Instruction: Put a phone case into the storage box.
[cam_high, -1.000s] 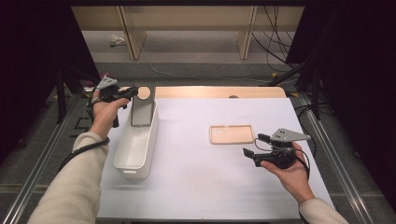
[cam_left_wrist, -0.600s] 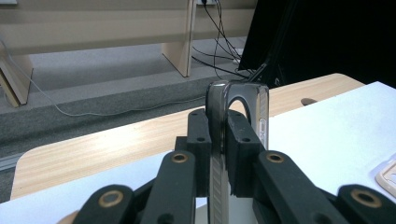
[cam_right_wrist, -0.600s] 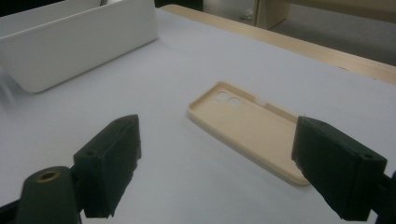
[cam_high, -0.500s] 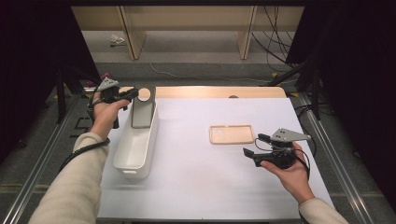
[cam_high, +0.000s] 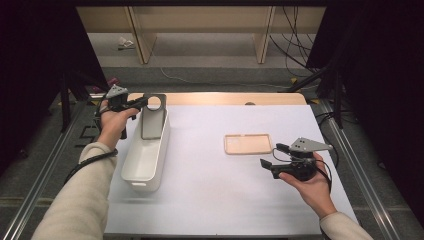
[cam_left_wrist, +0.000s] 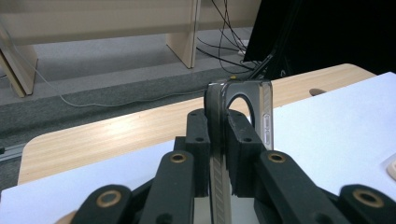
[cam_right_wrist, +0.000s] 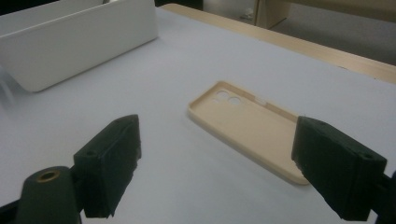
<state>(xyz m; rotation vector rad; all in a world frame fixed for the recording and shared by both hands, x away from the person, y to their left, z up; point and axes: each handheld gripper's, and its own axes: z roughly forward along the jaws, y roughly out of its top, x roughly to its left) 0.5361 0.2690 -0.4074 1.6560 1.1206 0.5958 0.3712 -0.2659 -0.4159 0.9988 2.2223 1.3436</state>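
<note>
while the person sits at a white tabletop (cam_high: 210, 200), the high view has the left hand-held gripper (cam_high: 141, 102) at the far left, clamped on the top edge of a dark phone case (cam_high: 151, 117) that stands upright over the far end of a long white bin (cam_high: 145, 157); whether the case's lower end touches the bin floor cannot be told. holding it by the top edge lets it hang straight down into the narrow bin, which looks like the point of the grip. a beige phone case (cam_high: 248, 144) lies flat, hollow side up, well apart to the right, and the right hand-held gripper (cam_high: 267, 157) hovers just beside it, aimed at it as if next in line. from the left gripper view, the black jaws are pressed nearly together on the thin edge of the dark phone case (cam_left_wrist: 243, 116), its round camera opening showing above them. from the right gripper view, the jaws stand wide with nothing between them, framing the beige phone case (cam_right_wrist: 252, 130) on the tabletop (cam_right_wrist: 177, 60), and the white bin (cam_right_wrist: 79, 42) sits beyond at upper left.
</note>
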